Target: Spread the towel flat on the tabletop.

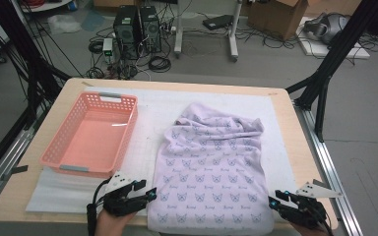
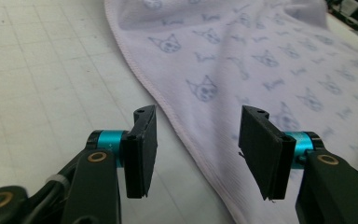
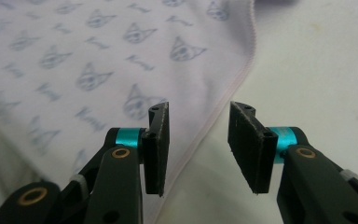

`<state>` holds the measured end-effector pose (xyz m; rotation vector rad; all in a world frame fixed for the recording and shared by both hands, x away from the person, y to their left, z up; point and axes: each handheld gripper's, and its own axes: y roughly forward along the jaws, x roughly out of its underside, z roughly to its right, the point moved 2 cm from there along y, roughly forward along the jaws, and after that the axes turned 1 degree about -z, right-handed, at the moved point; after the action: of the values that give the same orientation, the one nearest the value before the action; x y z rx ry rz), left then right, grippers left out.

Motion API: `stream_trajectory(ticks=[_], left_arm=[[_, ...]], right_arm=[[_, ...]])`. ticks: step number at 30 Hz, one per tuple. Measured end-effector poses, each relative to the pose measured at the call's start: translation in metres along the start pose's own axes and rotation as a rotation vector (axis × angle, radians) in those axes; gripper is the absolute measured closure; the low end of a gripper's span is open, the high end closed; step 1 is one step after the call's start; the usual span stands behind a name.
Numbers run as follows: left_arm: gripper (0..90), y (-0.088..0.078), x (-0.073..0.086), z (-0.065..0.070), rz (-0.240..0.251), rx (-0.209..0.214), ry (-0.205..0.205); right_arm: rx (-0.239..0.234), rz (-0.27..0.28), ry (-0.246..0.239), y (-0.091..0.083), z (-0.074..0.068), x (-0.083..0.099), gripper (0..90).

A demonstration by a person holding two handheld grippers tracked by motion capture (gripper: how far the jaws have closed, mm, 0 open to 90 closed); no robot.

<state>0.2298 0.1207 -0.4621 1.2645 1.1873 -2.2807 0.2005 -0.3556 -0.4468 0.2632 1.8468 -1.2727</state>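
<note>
Jaws spread on left gripper and right gripper, nothing pinched. Lilac cat-print towel lies lower centre of frame, each side hem running between a gripper's jaws.

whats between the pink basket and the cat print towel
Nothing: in the high view a bare strip of white mat separates the pink basket from the towel.
</note>
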Motion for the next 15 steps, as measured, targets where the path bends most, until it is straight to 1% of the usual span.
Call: stream_trajectory(ticks=[2,3,4,5,6,7,8,9,10,11,13,15], left_arm=[[48.8,0.01,0.0,0.002,-0.039,0.007,0.015],[51.5,0.012,0.001,0.007,-0.04,0.0,0.053],[55.5,0.014,0.002,0.013,-0.051,-0.018,0.107],[63.2,0.014,0.003,0.017,-0.061,-0.049,0.156],[69.8,0.013,0.002,0.018,-0.069,-0.056,0.155],[80.3,0.012,0.002,0.017,-0.082,-0.033,0.132],[86.0,0.01,0.003,0.017,-0.081,-0.03,0.128],[86.6,0.009,0.004,0.017,-0.08,-0.028,0.129],[86.9,0.005,0.006,0.018,-0.085,-0.019,0.12],[87.0,0.0,0.007,0.018,-0.082,-0.012,0.115],[87.0,-0.011,0.01,0.017,-0.071,0.006,0.092],[87.0,-0.02,0.012,0.017,-0.065,0.023,0.083]], right_arm=[[0.009,-0.014,-0.01,0.009,0.0,-0.003,58.8],[0.015,-0.023,-0.018,0.014,0.0,-0.004,61.4],[0.02,-0.038,-0.025,0.017,-0.001,-0.004,66.4],[0.03,-0.054,-0.037,0.021,-0.002,-0.003,70.8],[0.031,-0.045,-0.04,0.021,-0.002,-0.003,82.0],[0.002,-0.048,-0.039,0.02,-0.001,-0.002,87.0],[0.003,-0.054,-0.043,0.019,-0.002,-0.002,87.4],[-0.005,-0.055,-0.045,0.017,-0.002,-0.001,87.8],[-0.014,-0.058,-0.041,0.016,-0.002,0.0,88.0],[-0.03,-0.057,-0.041,0.012,-0.001,0.002,88.2],[-0.05,-0.052,-0.043,0.003,-0.001,0.006,88.3],[-0.074,-0.041,-0.033,-0.006,0.001,0.01,88.5]])
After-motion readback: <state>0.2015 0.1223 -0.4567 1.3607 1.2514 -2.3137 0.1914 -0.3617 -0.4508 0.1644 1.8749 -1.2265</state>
